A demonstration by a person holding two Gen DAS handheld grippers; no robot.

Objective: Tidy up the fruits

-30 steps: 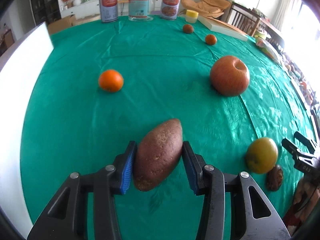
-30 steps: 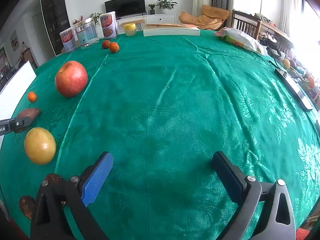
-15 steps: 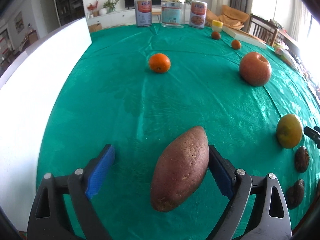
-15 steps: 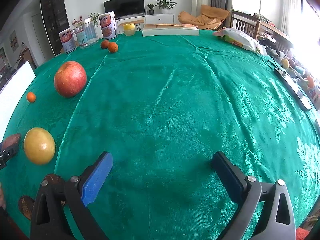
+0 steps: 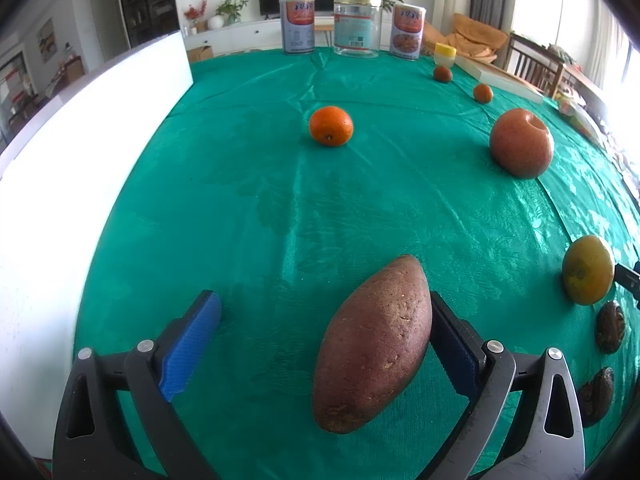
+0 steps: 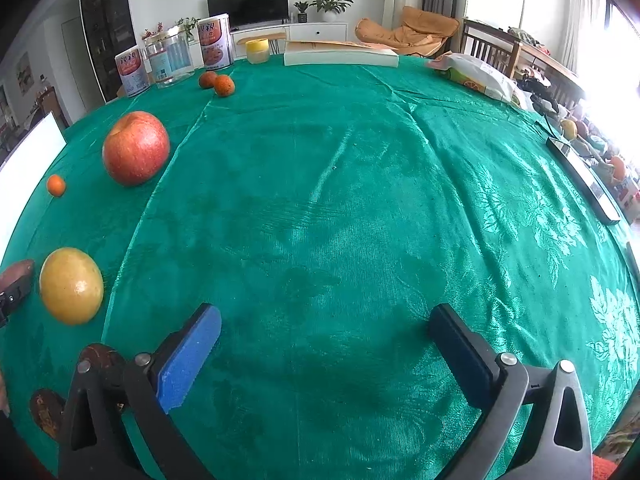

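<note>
One sweet potato [image 5: 374, 344]. One red apple [image 5: 521, 143]. One yellow citrus [image 5: 587, 269]. One near-left orange [image 5: 331, 125], two small far ones [image 5: 483, 93] [image 5: 442, 73]. Two labelled tins [image 5: 297, 25] [image 5: 407, 30]. One clear jar [image 5: 357, 25]. Two brown shrivelled fruits [image 5: 610, 326] [image 5: 596, 396].

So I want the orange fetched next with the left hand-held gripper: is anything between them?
Only the sweet potato, lying between the open jaws of the left hand-held gripper. Beyond it, bare green cloth runs to the orange.

Shiny cloth, matt plastic

Green cloth [image 6: 360, 200] on the desk looks satiny, leaf-patterned; sweet potato [image 5: 372, 344] rough, matt; apple [image 6: 136, 148] smooth; claw [image 5: 320, 344] black plastic, pads perhaps ribbed rubber.
</note>
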